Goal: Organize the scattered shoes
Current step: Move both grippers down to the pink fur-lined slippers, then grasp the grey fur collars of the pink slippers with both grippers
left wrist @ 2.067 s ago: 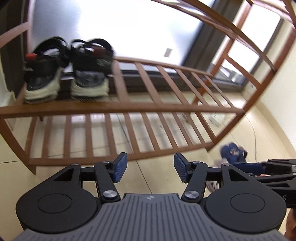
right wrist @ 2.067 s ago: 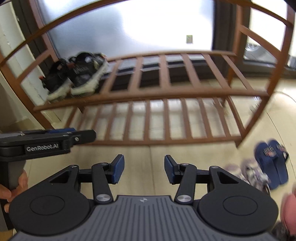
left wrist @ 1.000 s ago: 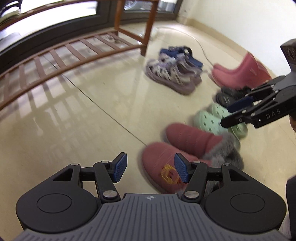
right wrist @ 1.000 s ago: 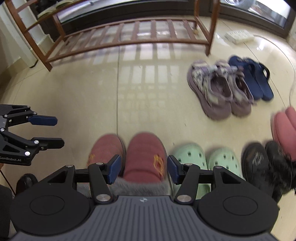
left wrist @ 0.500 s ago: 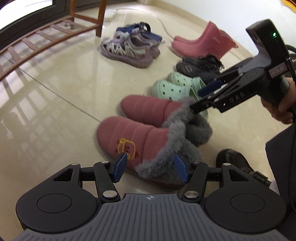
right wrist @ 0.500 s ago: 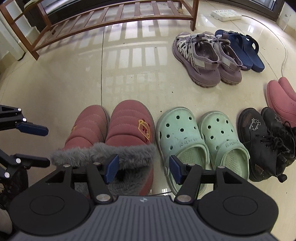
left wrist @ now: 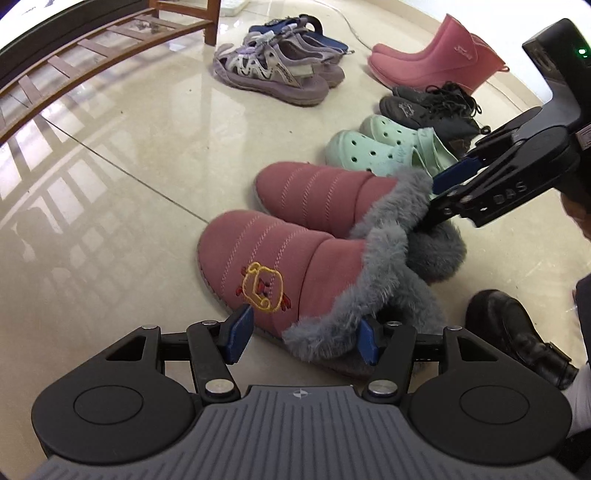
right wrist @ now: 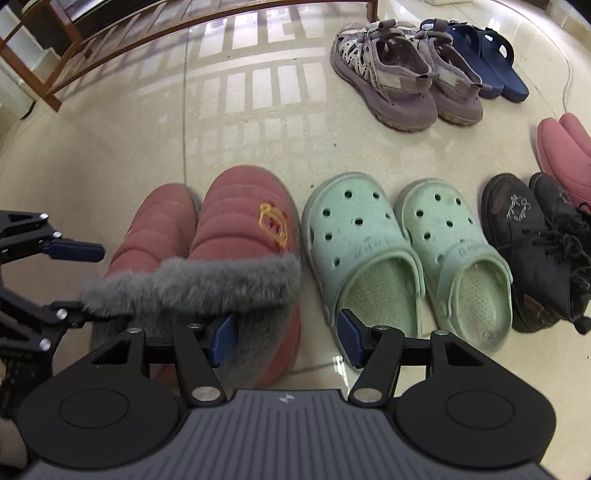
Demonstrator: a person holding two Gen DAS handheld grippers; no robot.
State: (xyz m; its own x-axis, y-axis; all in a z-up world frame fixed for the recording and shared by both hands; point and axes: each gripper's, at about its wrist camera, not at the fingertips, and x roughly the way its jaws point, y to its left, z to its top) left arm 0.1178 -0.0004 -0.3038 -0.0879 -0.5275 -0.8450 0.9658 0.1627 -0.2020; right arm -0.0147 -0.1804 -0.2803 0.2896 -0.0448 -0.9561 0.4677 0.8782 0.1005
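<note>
A white power strip [left wrist: 232, 3] and its cord [left wrist: 347, 27] lie on the glossy beige tiled floor [left wrist: 110, 177].

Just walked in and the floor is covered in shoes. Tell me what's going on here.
A person is tidying shoes with a handheld gripper in each hand. Both are lowered over the pair of pink fur-lined slippers on the tiled floor. The left gripper straddles the fur collar of one slipper, and the right gripper is at the collar of the other. Both are open, so nothing is lifted yet. Green clogs, black boots, sandals and pink rain boots wait nearby.
</note>
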